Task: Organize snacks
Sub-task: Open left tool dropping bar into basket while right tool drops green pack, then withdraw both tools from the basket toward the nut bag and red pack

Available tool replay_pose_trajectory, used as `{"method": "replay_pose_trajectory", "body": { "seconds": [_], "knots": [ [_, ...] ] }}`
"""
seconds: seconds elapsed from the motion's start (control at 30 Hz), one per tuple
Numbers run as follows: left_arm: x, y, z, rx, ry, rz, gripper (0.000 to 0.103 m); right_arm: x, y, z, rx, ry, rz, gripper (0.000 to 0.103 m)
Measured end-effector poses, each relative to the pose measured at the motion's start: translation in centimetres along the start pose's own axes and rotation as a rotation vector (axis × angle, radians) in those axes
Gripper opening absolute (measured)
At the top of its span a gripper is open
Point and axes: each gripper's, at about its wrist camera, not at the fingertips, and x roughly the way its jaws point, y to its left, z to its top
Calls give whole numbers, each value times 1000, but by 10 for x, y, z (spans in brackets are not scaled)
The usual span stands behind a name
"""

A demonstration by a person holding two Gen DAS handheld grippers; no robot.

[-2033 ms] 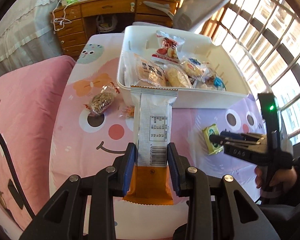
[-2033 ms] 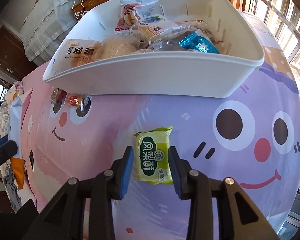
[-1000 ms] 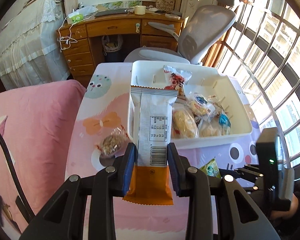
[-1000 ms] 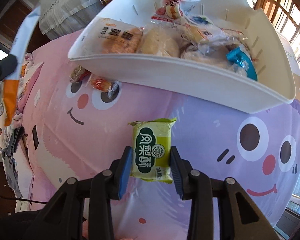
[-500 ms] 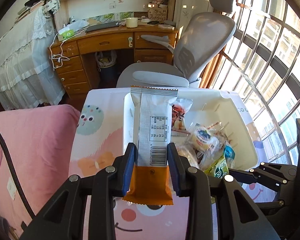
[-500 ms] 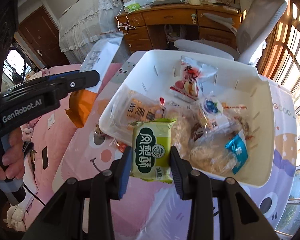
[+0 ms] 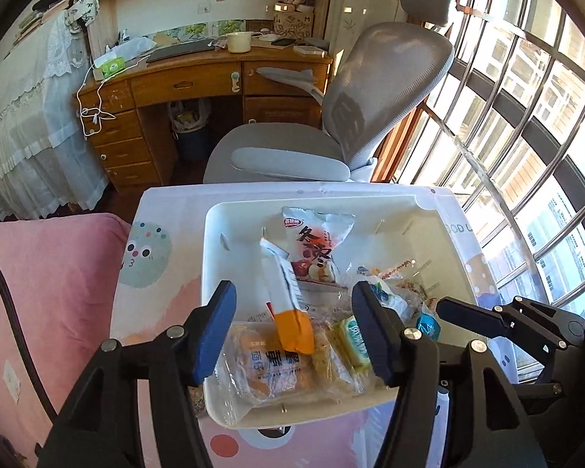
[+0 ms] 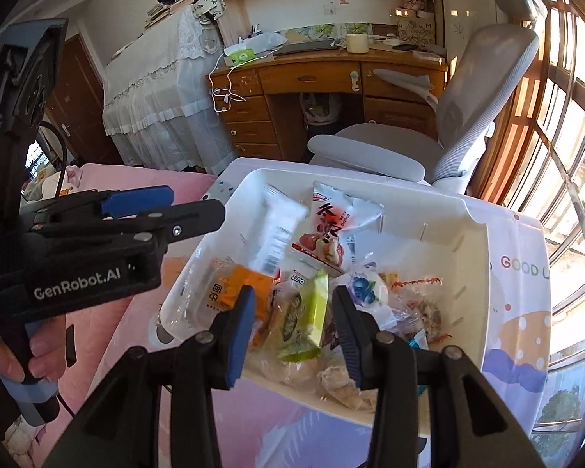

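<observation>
White-and-orange bar point(image 7: 286, 296) drops clear between the opening left hand-held gripper point(image 7: 292, 327) jaws, long axis pointing away, into the bin point(image 7: 444, 241). Right hand-held gripper point(image 8: 292, 327), centre frame, is opening too; green pack point(image 8: 306, 318) falls loose between its jaws.

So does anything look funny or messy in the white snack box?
A bit. The white-and-orange packet leans tilted across the heap in the white box, and the green packet stands on edge between other snacks. Both look just dropped, not laid flat. Nothing looks spilled or torn.

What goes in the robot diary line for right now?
left tool: opening, orange-white packet dropping | right tool: opening, green packet released | bin: receiving
</observation>
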Motion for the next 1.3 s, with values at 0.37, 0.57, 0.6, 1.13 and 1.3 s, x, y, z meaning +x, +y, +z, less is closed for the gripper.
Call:
{"method": "replay_pose_trajectory", "body": {
  "seconds": [0.37, 0.57, 0.6, 1.13, 1.3],
  "knots": [
    [-20, 13, -23, -91, 33, 70, 69, -13, -6, -12, 52, 23, 39, 57],
    [-38, 30, -55, -163, 59, 115, 70, -15, -8, -27, 79, 52, 75, 62],
    [-40, 32, -62, -171, 66, 121, 70, -15, -8, -30, 83, 58, 80, 63],
    [-51, 67, -134, -232, 175, 180, 70, -8, 4, -81, 136, 186, 108, 69],
    [-47, 73, -141, -183, 192, 140, 70, -3, 12, -97, 189, 231, 94, 69]
  ]
}}
